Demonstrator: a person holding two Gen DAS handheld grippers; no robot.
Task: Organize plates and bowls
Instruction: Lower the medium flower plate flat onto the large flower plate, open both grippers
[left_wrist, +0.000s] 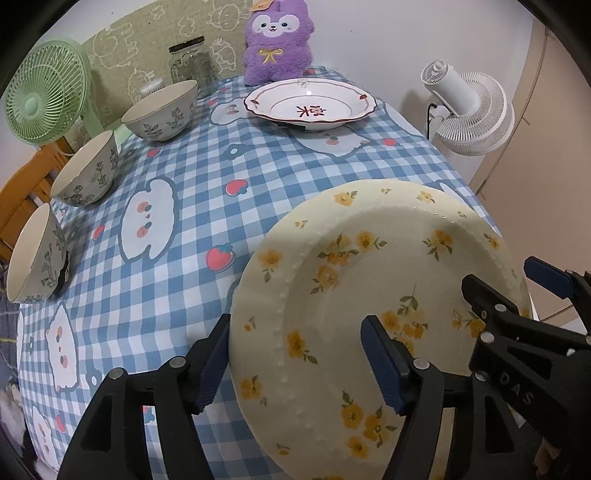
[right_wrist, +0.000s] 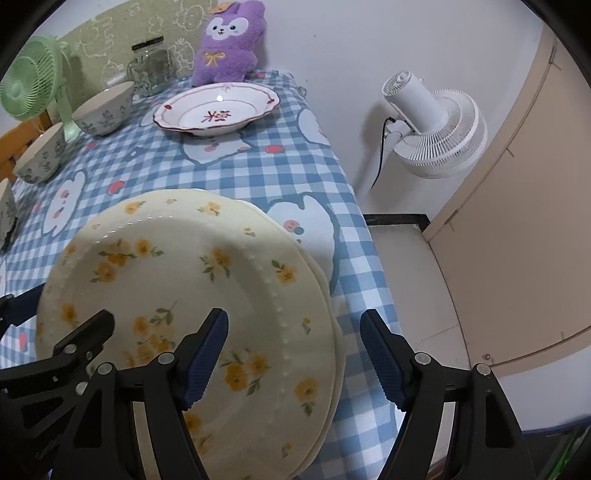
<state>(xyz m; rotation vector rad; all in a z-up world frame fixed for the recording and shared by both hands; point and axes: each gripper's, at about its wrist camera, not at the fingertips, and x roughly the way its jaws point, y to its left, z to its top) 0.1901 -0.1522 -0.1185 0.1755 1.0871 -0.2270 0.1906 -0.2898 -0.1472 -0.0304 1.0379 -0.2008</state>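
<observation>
While both grippers straddle its rims, the yellow-flowered plate lies face up on the checked tablecloth.
Left wrist view: left gripper wide, pads off the plate's left rim. Right wrist view: right gripper wide across the right rim; another plate's edge shows beneath.

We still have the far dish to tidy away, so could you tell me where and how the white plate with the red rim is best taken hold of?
Grip the red-rimmed plate by its wavy flared rim, one finger above and one beneath. The rim lifts clear of the checked tablecloth on a narrower base. Come from the near side: the purple plush toy sits close behind it.
</observation>
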